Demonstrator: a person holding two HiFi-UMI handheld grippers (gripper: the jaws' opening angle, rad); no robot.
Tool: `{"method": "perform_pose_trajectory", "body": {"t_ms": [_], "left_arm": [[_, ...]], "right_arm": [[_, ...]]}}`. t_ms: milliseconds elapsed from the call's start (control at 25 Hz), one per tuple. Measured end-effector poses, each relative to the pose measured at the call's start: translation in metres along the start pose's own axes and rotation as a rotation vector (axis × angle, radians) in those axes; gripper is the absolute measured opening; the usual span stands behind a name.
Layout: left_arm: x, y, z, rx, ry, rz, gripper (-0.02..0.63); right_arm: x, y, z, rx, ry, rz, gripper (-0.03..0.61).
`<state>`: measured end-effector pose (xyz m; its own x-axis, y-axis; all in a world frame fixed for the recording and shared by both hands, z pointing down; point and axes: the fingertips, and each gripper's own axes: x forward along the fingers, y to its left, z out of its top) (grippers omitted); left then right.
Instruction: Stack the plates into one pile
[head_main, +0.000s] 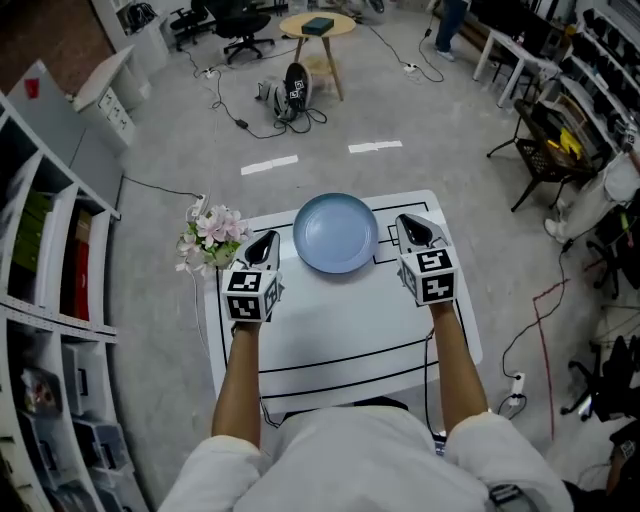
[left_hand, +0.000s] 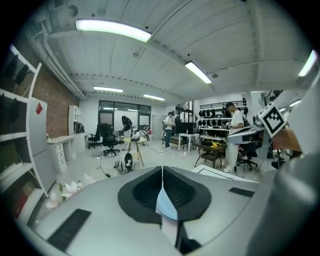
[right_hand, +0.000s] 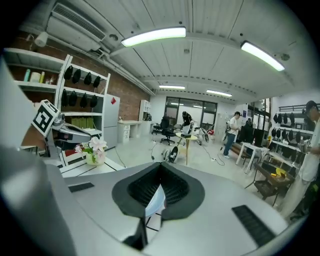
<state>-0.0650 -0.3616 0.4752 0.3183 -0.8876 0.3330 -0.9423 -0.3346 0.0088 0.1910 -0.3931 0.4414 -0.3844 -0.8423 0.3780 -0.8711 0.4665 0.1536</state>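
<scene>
Pale-blue plate is lying on the white desk between the two tongs, near their tips. Left tongs and right tongs are hovering pinched together, gripping nothing. Risk: flower vase is standing just outside the left tongs, so a sideways swing could be tipping it; a shallow bite on the rim could be slipping. Plate is looking round, smooth, glossy and shallow-rimmed; cannot tell whether others are nesting beneath.

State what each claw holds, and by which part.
Nothing. The left claw and right claw are shut, empty; the blue plate lies on the table.
</scene>
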Motion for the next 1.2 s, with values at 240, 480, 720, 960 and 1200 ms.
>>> {"method": "perform_pose_trajectory", "body": {"t_ms": [240,480,720,960,1200], "left_arm": [[-0.07,-0.008,0.057,0.092,-0.106,0.022,0.025],[-0.12,-0.026,0.09,0.168,-0.165,0.018,0.025],[-0.152,-0.045,0.123,0.215,-0.226,-0.004,0.025],[-0.168,-0.054,0.125,0.231,-0.254,-0.018,0.025],[-0.166,-0.066,0.117,0.244,-0.229,-0.028,0.025]], "right_arm": [[-0.065,0.025,0.052,-0.021,-0.12,0.009,0.014],[-0.104,0.049,0.089,-0.022,-0.203,0.045,0.014],[-0.136,0.079,0.116,-0.038,-0.262,0.089,0.014],[-0.149,0.103,0.116,-0.09,-0.253,0.1,0.012],[-0.155,0.099,0.107,-0.096,-0.238,0.096,0.012]]}}
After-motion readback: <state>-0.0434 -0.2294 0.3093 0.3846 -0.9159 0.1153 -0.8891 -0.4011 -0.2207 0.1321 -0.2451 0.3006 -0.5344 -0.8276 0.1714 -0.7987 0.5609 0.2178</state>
